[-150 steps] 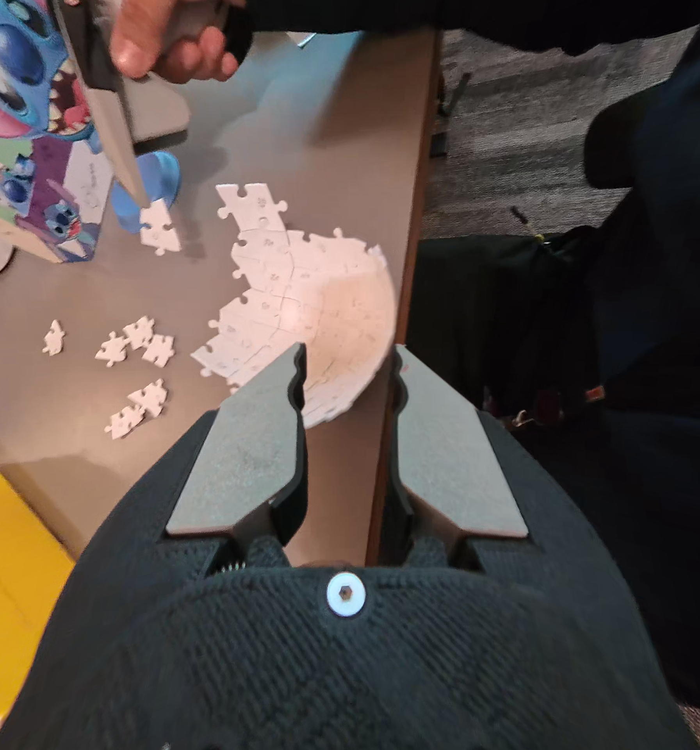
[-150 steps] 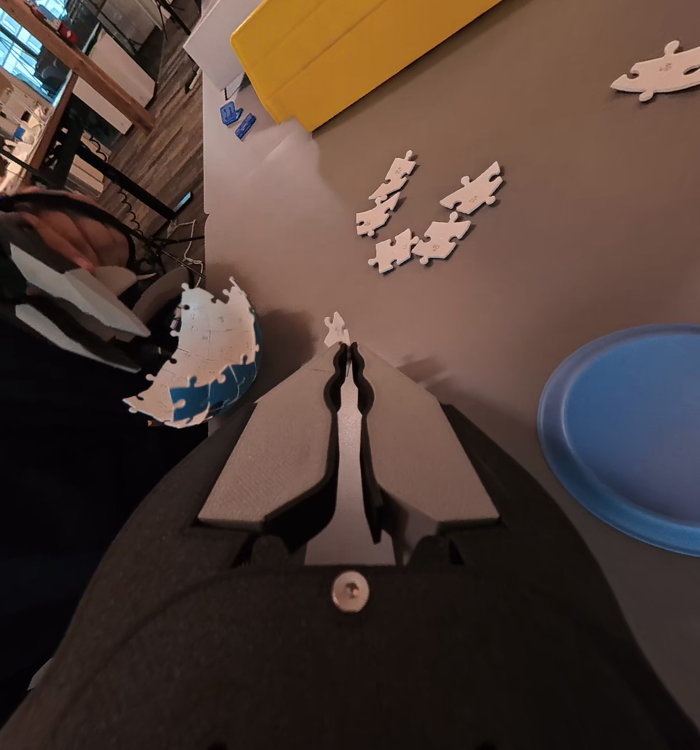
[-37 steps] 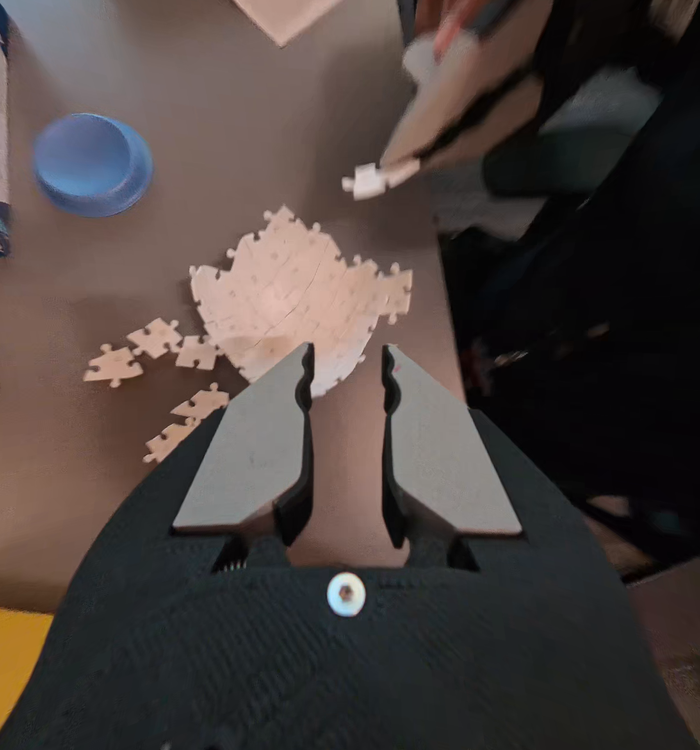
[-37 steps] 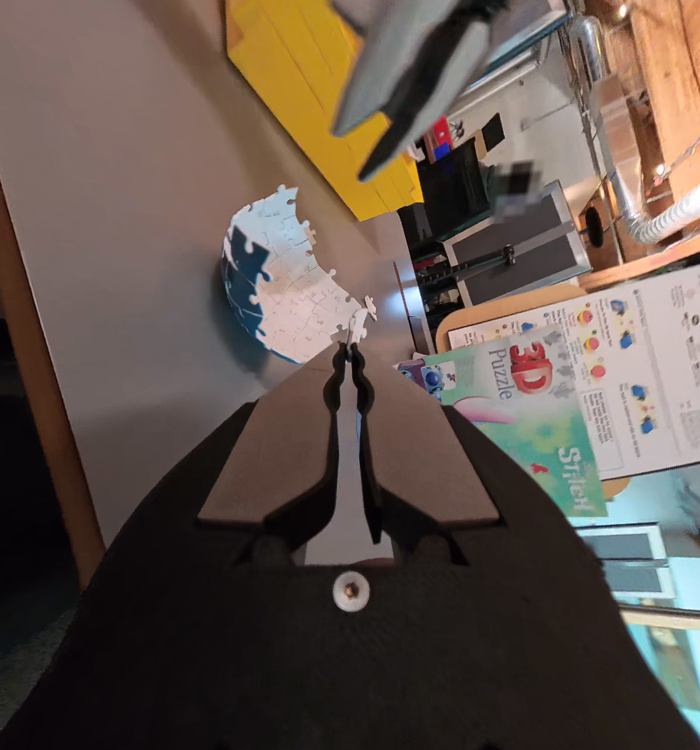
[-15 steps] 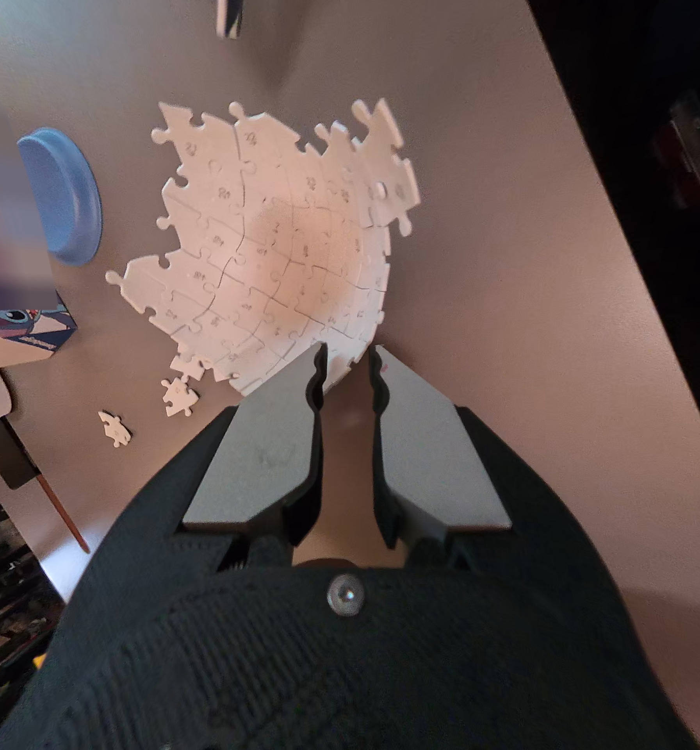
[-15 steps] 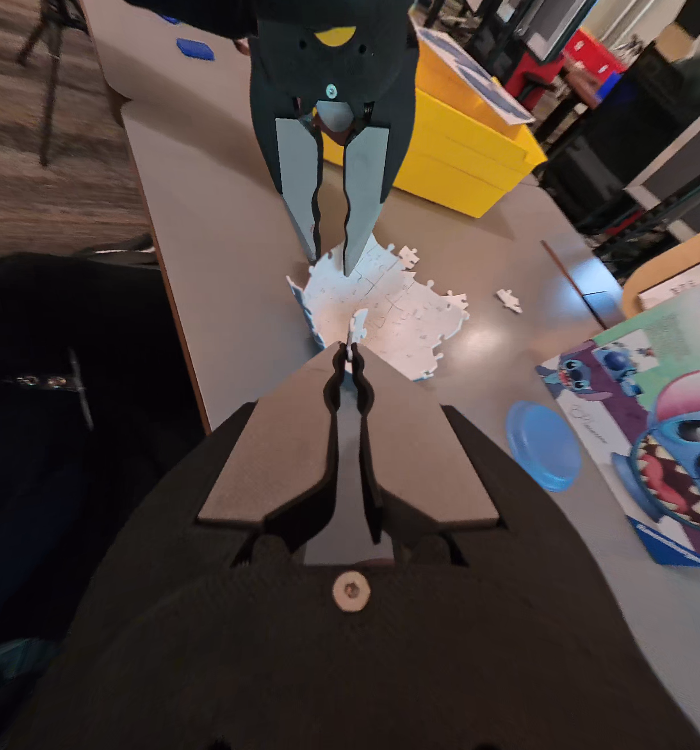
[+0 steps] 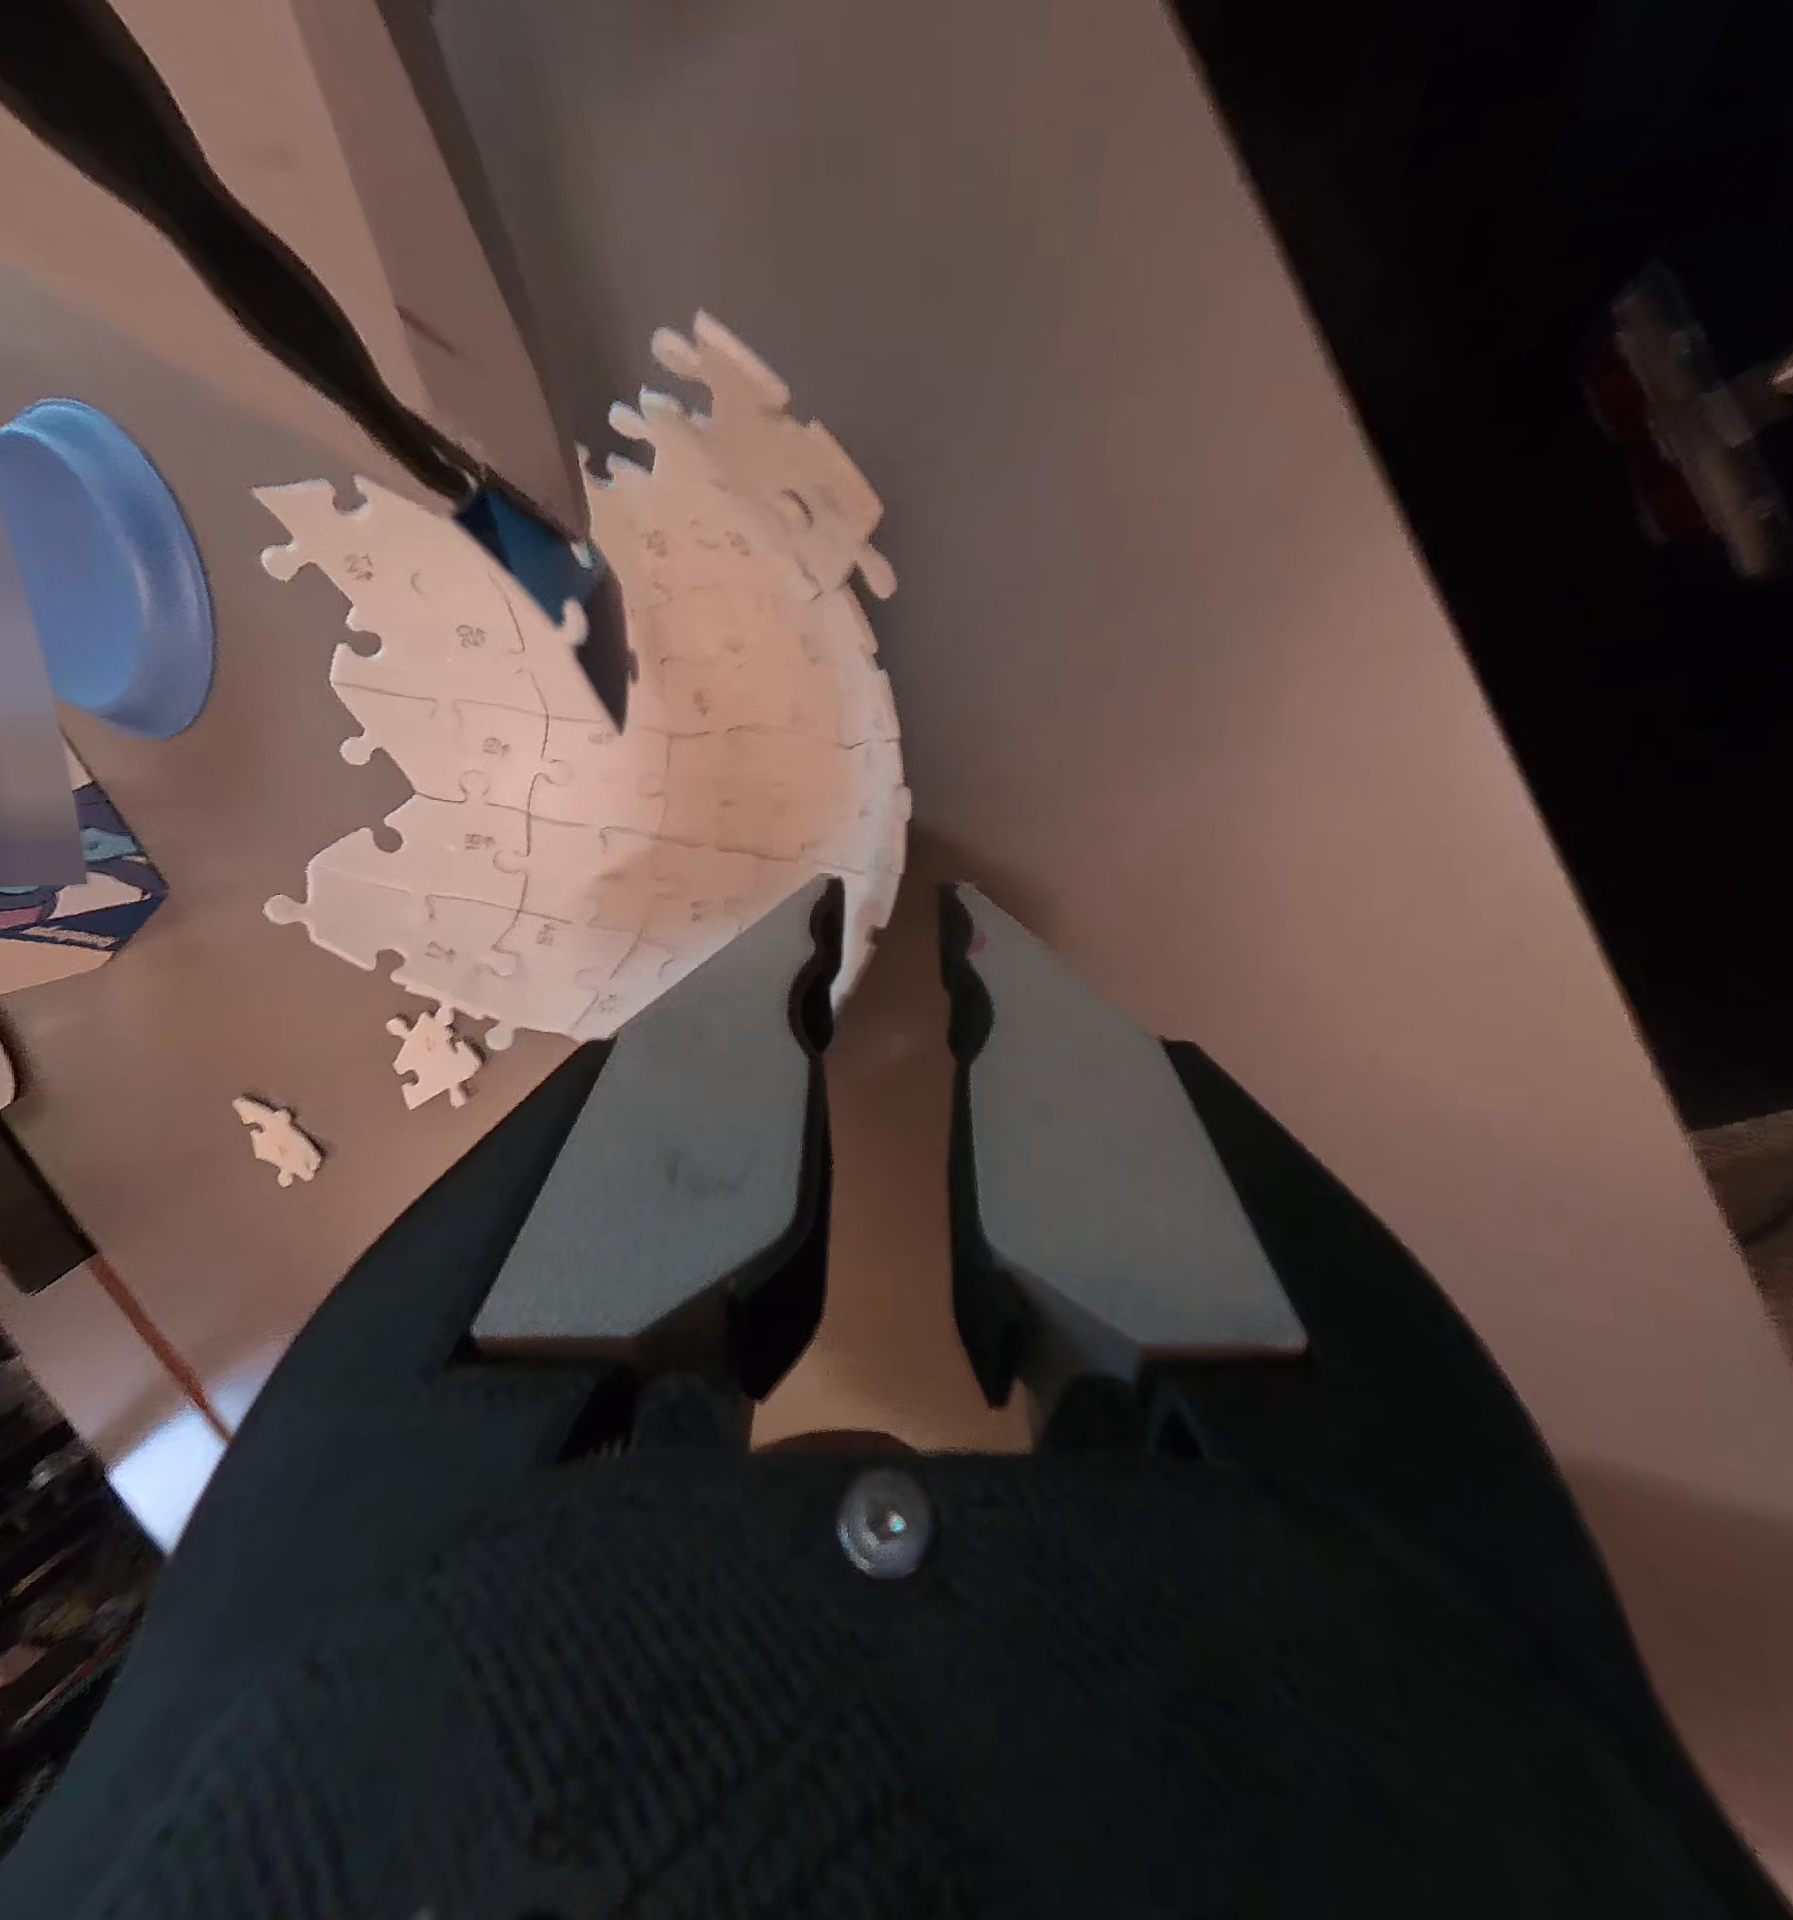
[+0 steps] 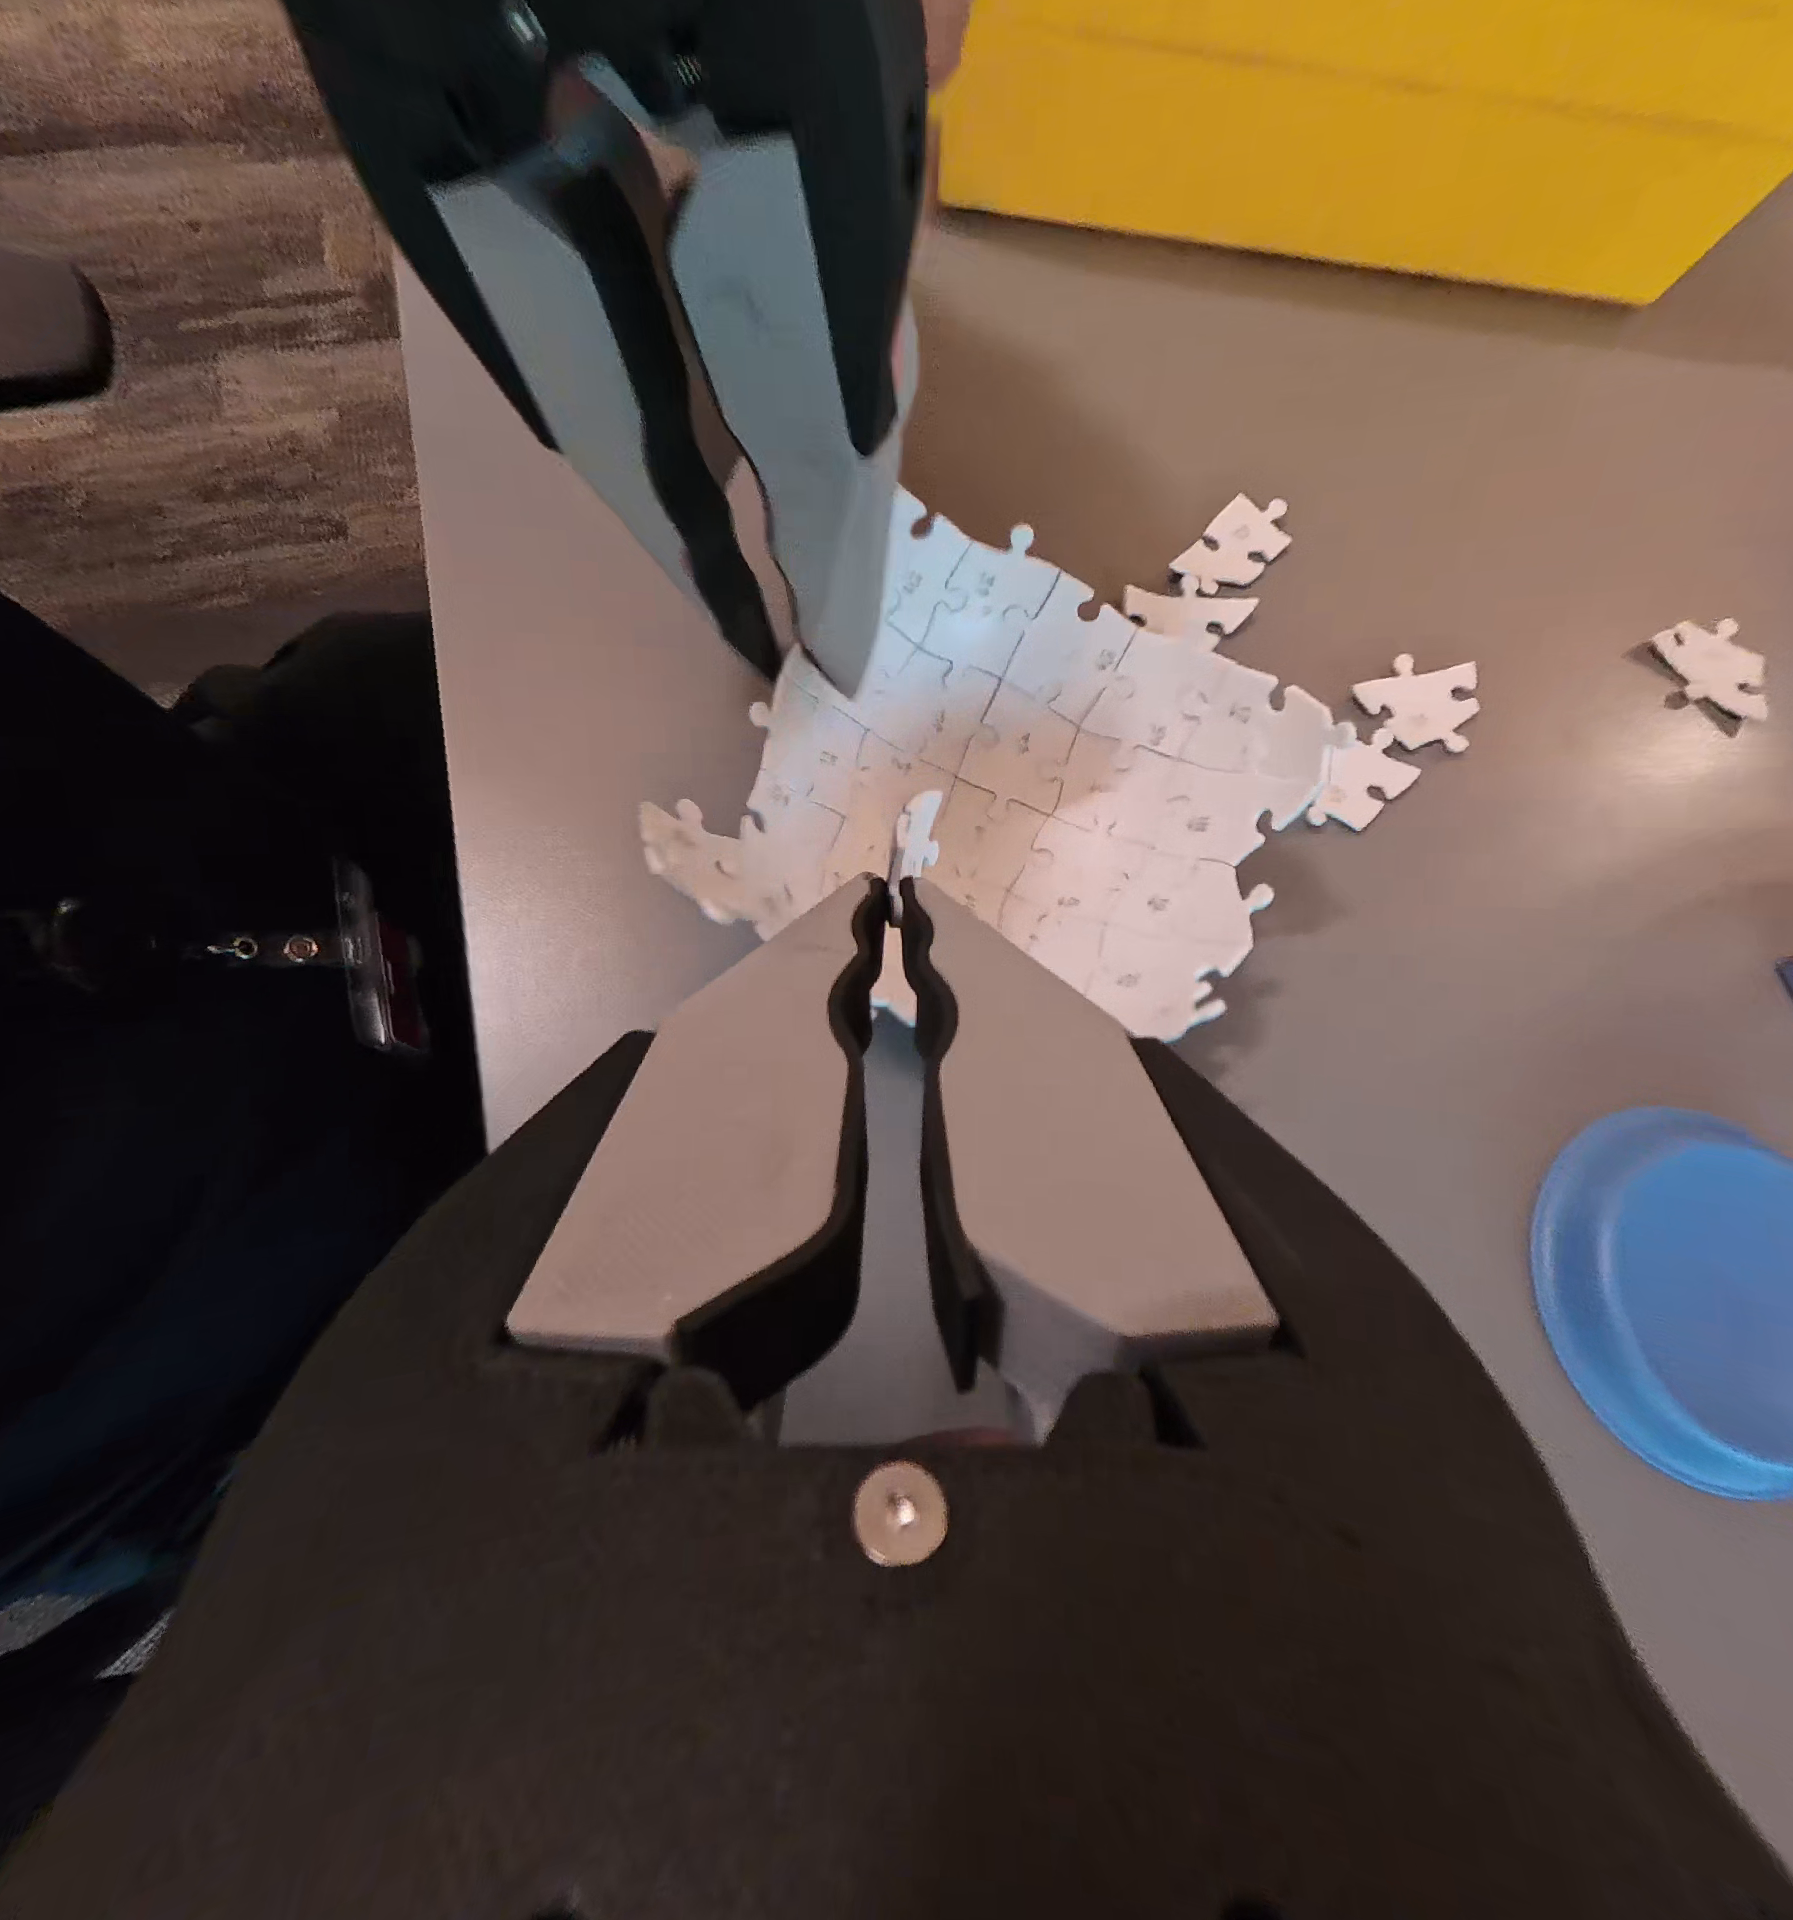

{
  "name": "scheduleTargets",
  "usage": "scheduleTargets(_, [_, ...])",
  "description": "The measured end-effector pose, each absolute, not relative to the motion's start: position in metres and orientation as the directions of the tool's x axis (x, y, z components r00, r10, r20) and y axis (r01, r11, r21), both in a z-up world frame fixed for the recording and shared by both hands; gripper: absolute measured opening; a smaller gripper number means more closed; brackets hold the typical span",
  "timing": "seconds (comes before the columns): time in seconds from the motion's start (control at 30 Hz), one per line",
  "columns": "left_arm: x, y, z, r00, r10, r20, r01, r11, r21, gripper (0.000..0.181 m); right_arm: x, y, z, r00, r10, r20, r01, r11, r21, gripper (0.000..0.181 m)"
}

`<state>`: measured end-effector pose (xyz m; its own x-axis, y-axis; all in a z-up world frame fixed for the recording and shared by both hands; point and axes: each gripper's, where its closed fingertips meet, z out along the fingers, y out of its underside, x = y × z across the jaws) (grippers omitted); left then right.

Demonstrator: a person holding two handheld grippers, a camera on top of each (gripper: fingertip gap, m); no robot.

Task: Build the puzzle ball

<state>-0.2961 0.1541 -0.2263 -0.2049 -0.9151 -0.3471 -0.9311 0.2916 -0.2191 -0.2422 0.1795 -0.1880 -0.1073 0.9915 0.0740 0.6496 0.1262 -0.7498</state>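
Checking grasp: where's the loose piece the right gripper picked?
Pinched edge-on in the right gripper, the puzzle piece hangs over the partly built ball shell, opposite the left gripper.

We see left gripper (image 7: 887, 935) jaws parted at the shell (image 7: 663, 748) rim | right gripper (image 7: 549, 540) pinching a blue-faced piece (image 7: 528, 551) over it | blue lid (image 7: 102, 571) left

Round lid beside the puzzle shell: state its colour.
Plain blue; the round lid shows best in the right wrist view.

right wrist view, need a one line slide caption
Right gripper pinches a white puzzle piece edge-on above the half-built puzzle ball while the open left gripper reaches its far rim.
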Motion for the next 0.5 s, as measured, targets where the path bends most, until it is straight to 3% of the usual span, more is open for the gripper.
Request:
scheduleTargets(0.27, [-0.265,0.153,-0.176,-0.092,-0.965,-0.246,-0.857,0.202,-0.474,0.013,-0.242,0.186,-0.21,-0.145,0.988,0.056,0.718,0.144,-0.681,0.0])
scheduleTargets(0.33, [-0.26,0.164,-0.173,-0.027,-0.981,-0.19,-0.874,0.116,-0.472,0.0,-0.242,0.188,-0.216,-0.147,0.987,0.061,0.733,0.15,-0.664,0.0])
scheduleTargets(0.5, [-0.256,0.181,-0.195,-0.019,-0.985,-0.171,-0.938,0.076,-0.339,0.0,-0.24,0.189,-0.225,-0.154,0.986,0.066,0.757,0.16,-0.634,0.0])
